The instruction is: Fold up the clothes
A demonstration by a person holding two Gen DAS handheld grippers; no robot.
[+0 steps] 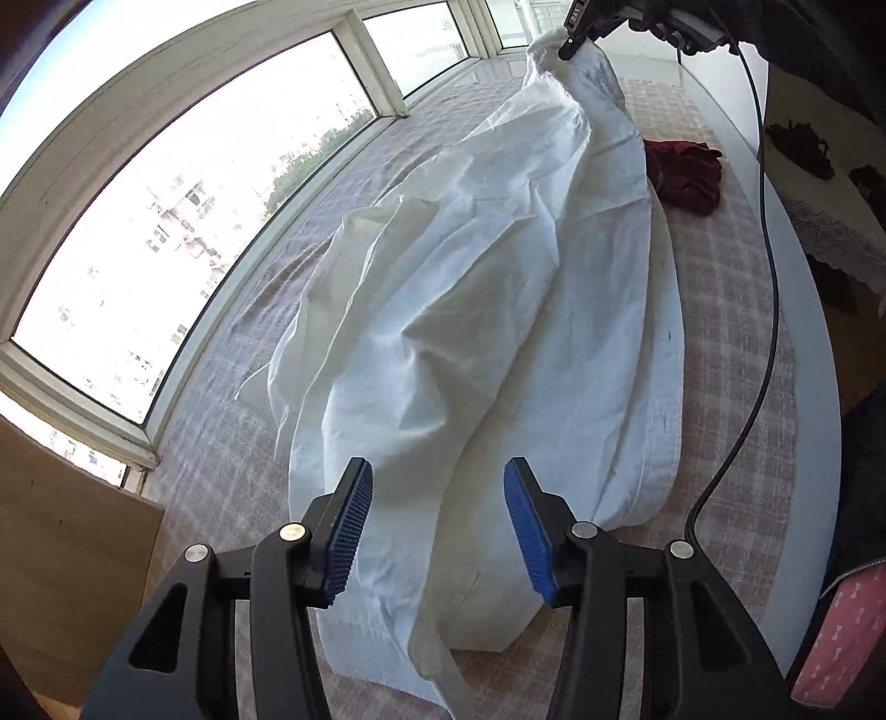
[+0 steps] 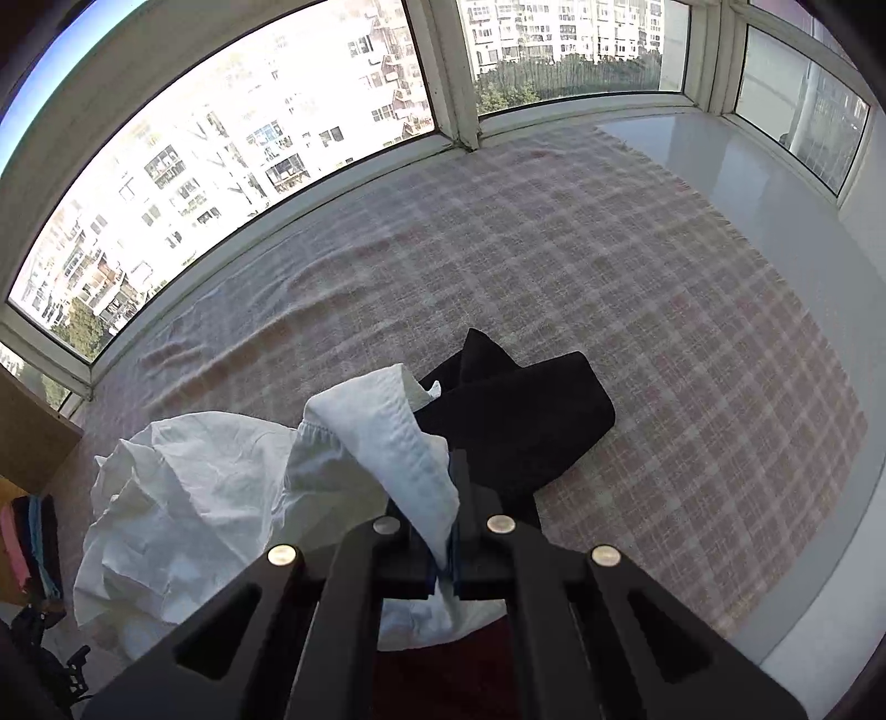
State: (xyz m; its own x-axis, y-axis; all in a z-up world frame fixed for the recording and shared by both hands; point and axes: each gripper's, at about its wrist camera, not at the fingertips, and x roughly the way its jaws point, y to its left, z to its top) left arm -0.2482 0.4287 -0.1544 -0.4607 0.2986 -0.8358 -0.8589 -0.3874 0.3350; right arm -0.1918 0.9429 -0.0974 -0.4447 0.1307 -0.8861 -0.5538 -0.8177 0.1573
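A long white garment (image 1: 470, 310) lies crumpled and stretched along the checked blanket (image 1: 736, 332). My left gripper (image 1: 437, 471) hovers over its near end, blue pads (image 1: 349, 531) apart and nothing pressed between them. At the far end my right gripper (image 1: 570, 47) lifts a bunched corner of the cloth. In the right wrist view that gripper (image 2: 451, 476) is shut on a thick hem of the white garment (image 2: 221, 487), which drapes over its fingers and hides the tips.
A dark red garment (image 1: 686, 174) lies beside the white one. A black folded garment (image 2: 526, 410) rests ahead of the right gripper. Windows (image 2: 221, 166) border the blanket. A black cable (image 1: 769, 277) hangs at the right. A brown box (image 1: 66, 554) stands at the left.
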